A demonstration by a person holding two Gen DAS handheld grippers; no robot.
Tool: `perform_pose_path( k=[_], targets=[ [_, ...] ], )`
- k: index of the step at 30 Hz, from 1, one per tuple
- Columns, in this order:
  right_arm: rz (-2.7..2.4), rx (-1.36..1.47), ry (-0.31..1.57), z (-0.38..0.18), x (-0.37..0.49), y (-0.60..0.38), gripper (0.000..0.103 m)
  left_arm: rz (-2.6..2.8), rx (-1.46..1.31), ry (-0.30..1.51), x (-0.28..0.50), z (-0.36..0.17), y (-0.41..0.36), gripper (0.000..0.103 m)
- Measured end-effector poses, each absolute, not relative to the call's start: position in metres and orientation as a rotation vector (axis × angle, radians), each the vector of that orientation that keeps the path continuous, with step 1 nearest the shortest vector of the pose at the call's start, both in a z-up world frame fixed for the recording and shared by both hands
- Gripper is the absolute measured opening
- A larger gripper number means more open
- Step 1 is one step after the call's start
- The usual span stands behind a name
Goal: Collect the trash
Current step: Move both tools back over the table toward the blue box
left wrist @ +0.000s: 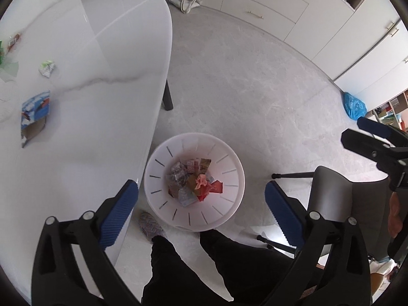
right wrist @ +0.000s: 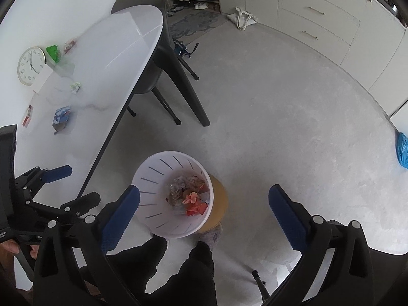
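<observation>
A white slotted bin (left wrist: 158, 163) stands on the floor beside the white table (left wrist: 102, 51), with crumpled wrappers (left wrist: 196, 183) inside it. My left gripper (left wrist: 201, 214) hangs above the bin, open, with nothing between its blue pads. My right gripper (right wrist: 204, 219) is also open and empty over the bin (right wrist: 153, 178). Each gripper shows at the edge of the other's view: the left gripper (right wrist: 74, 186) and the right gripper (left wrist: 352, 129). A blue carton (left wrist: 34, 113), a crumpled green-white wrapper (left wrist: 47, 67) and a green wrapper (right wrist: 53, 52) lie on the table.
A person's dark-trousered legs (left wrist: 204, 267) and a slipper (left wrist: 150, 225) are just below the bin. A grey chair (left wrist: 339, 204) stands at the right, another chair (right wrist: 163, 58) behind the table. A clock (right wrist: 30, 66), a tote bag (left wrist: 187, 0), a blue plastic bag (left wrist: 354, 104) and cabinets (left wrist: 267, 7) are around.
</observation>
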State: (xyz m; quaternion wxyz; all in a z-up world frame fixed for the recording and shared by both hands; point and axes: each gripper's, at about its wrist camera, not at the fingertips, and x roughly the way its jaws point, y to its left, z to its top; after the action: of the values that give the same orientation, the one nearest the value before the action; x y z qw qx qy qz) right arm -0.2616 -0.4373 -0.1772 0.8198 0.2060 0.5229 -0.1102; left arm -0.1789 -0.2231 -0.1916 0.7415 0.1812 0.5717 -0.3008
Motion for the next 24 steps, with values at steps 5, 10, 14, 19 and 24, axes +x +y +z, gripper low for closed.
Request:
perform_pose_path(
  k=[5, 10, 14, 19, 24],
  targets=[
    [-0.218, 0.421, 1.111, -0.174, -0.256, -0.431, 0.100, -0.651, 0.356, 1.246, -0.176, -0.178, -0.220, 0.095],
    [-0.203, 0.404, 1.107, -0.170, -0.247, -0.422, 0.100, -0.629, 0.335, 1.244, -0.171, -0.175, -0.214, 0.095],
    [-0.190, 0.400, 1.100, -0.166, -0.240, -0.415, 0.100, -0.591, 0.360, 1.187, -0.159, -0.165, -0.200, 0.095],
    [-0.179, 0.396, 1.090, -0.160, -0.227, -0.403, 0.100, -0.602, 0.536, 1.066, -0.121, -0.152, -0.169, 0.095],
    [-0.193, 0.393, 1.084, -0.153, -0.218, -0.383, 0.100, -0.651, 0.738, 0.990, -0.071, -0.147, -0.135, 0.095]
  ],
)
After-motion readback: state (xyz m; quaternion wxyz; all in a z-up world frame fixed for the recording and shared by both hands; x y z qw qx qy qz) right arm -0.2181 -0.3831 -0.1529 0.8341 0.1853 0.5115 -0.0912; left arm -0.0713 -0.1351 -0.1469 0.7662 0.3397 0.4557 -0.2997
